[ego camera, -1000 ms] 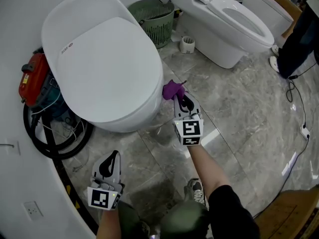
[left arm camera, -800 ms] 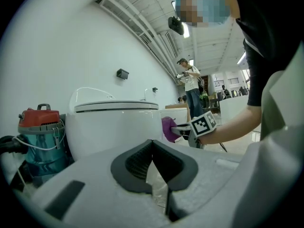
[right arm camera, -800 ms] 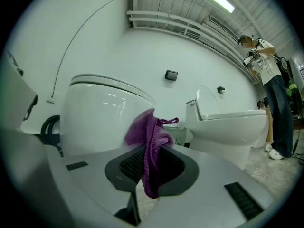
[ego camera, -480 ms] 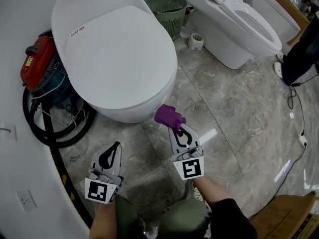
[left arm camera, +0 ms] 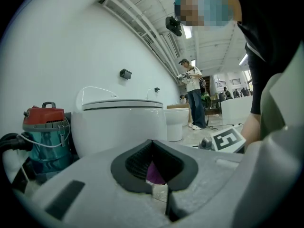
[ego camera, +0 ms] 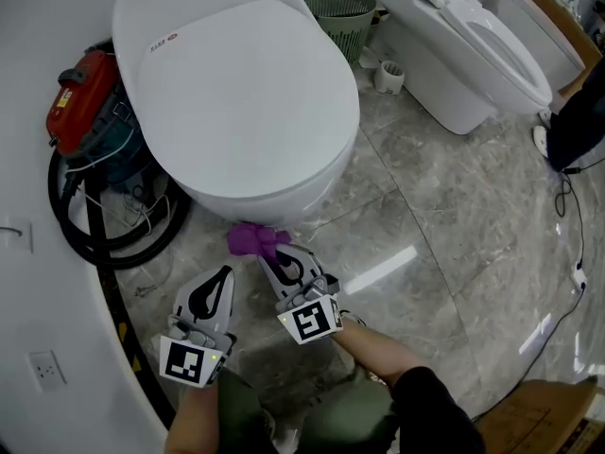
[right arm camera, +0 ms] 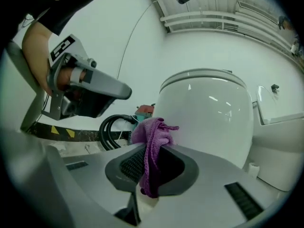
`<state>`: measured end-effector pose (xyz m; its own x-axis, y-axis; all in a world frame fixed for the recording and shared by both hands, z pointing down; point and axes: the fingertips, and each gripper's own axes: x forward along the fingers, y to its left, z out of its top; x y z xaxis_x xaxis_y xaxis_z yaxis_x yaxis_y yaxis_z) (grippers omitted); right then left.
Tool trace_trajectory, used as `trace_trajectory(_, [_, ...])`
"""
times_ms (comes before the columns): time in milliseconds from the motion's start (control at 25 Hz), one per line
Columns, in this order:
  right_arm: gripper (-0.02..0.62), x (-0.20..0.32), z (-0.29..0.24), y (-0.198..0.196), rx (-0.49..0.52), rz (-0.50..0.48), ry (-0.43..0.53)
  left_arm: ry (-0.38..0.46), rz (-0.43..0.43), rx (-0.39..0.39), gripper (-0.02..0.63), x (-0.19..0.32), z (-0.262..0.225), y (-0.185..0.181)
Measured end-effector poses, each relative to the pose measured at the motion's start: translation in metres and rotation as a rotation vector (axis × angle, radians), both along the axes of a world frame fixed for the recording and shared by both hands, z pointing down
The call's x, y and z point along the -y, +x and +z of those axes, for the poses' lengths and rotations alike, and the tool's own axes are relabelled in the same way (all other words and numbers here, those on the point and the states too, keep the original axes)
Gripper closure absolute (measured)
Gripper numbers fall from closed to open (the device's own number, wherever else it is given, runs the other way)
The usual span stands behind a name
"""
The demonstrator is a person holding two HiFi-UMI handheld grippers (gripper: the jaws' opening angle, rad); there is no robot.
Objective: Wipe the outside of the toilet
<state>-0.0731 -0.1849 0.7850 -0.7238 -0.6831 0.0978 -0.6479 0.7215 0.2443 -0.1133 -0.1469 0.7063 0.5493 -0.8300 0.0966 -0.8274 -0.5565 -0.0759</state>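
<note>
The toilet (ego camera: 246,93) is white, the cloth (ego camera: 253,239) purple. The floor (ego camera: 444,206) is grey marble with pale veins. The vacuum cleaner (ego camera: 74,102) is red over teal, its hose (ego camera: 99,253) black. The basket (ego camera: 338,6) is green.

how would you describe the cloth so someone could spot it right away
Find the big white toilet with its lid shut. Right under its front edge, low over the grey floor, the right tongs pinch a small bunched cloth. It is the only purple thing among white and grey.
</note>
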Motion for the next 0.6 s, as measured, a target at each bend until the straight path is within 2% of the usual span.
trace_trajectory(80, [0.546, 0.01, 0.002, 0.006, 0.006, 0.027, 0.001, -0.019, 0.0, 0.011, 0.6, -0.001, 0.004, -0.001])
trace_trajectory(200, [0.546, 0.021, -0.006, 0.033, 0.071, 0.094, 0.02, -0.05, 0.01, 0.028, 0.6, -0.002, 0.01, 0.0])
trace_trajectory(400, [0.546, 0.043, 0.0, 0.103, 0.121, 0.297, -0.056, -0.056, 0.031, 0.018, 0.6, 0.001, 0.013, 0.01])
trace_trajectory(600, [0.546, 0.087, 0.003, 0.167, 0.111, 0.465, -0.049, -0.067, 0.066, 0.032, 0.6, 0.001, 0.018, 0.023])
